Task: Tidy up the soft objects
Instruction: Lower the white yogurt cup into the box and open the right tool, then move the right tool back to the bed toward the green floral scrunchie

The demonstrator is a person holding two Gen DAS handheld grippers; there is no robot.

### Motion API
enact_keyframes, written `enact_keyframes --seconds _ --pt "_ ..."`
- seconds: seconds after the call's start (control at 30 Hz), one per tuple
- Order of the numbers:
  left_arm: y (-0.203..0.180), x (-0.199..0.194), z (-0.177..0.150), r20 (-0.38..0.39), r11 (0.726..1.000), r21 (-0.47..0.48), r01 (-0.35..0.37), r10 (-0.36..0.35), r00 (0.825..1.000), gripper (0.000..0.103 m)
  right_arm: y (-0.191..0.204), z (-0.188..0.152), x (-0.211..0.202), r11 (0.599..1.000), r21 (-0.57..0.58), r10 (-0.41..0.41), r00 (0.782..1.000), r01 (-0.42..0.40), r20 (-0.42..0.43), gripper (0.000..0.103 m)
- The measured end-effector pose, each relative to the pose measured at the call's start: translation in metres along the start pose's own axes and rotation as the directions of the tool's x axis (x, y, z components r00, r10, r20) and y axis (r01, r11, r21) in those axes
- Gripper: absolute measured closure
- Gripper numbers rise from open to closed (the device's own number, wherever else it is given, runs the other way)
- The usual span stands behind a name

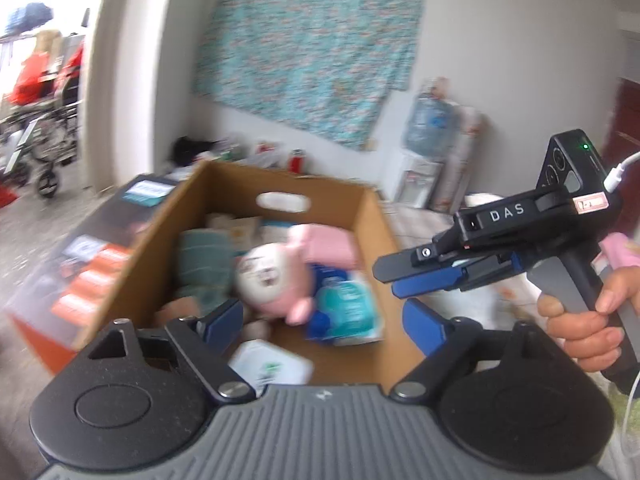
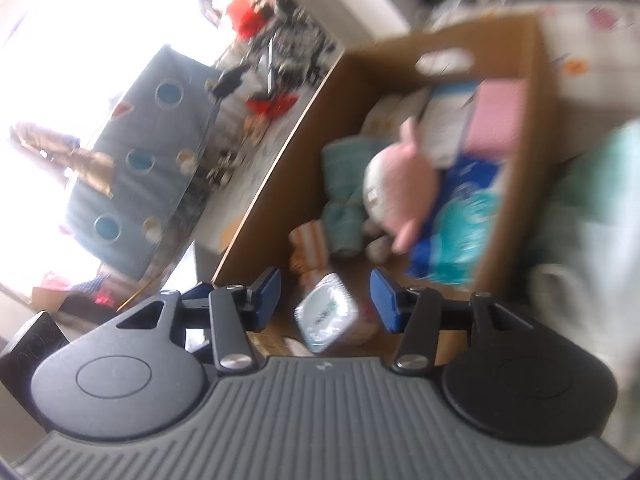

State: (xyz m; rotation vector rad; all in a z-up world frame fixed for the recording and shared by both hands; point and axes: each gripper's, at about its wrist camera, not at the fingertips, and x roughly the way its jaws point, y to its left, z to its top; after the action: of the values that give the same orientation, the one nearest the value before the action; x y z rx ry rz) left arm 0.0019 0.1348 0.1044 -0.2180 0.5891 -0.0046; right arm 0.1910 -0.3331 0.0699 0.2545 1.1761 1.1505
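Both views are motion-blurred. Print on the white packet is unreadable. The pink plush toy hides part of the blue-green pack. The pale green object at right is unidentifiable.

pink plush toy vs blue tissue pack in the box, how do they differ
The pink plush toy is rounded, pink with a white face; the blue tissue pack is flat, blue and teal. The plush toy lies mid-box, partly over the pack, which sits against the box's side wall. Both lie inside the cardboard box, untouched.
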Motion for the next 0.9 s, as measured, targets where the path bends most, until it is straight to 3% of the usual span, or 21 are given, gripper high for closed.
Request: enact_keyframes --seconds 0.13,0.27,0.37,0.47,0.6,0.7,0.9 --pt "-0.055 0.020 0.001 -0.020 0.984 0.094 0.152 -0.151 0.988 0.012 -0.030 -0.020 -0.086 0.992 0.027 -0.125 0.979 0.123 0.163 0.048" --pt "-0.113 0.042 -0.017 -0.042 0.949 0.190 0.253 -0.250 0.967 0.012 -0.070 -0.057 -0.169 0.954 0.131 -0.297 0.913 0.270 0.281 0.043" --pt "-0.146 0.059 -0.036 -0.083 0.921 0.219 0.322 -0.311 0.947 0.012 -0.103 -0.091 -0.214 0.904 0.229 -0.418 0.861 0.362 0.291 0.041" --pt "-0.172 0.072 -0.055 -0.133 0.895 0.229 0.382 -0.360 0.923 0.012 -0.132 -0.129 -0.242 0.829 0.305 -0.546 0.798 0.469 0.256 0.041" --pt "-0.199 0.088 -0.079 -0.195 0.865 0.250 0.435 -0.395 0.898 0.013 -0.157 -0.177 -0.263 0.772 0.373 -0.616 0.752 0.515 0.236 0.041" --pt "-0.216 0.096 -0.098 -0.238 0.841 0.285 0.460 -0.402 0.884 0.014 -0.174 -0.201 -0.259 0.752 0.404 -0.630 0.747 0.520 0.211 0.041" --pt "-0.235 0.104 -0.124 -0.255 0.836 0.338 0.432 -0.360 0.897 0.021 -0.203 -0.213 -0.230 0.716 0.465 -0.632 0.766 0.521 0.113 0.050"
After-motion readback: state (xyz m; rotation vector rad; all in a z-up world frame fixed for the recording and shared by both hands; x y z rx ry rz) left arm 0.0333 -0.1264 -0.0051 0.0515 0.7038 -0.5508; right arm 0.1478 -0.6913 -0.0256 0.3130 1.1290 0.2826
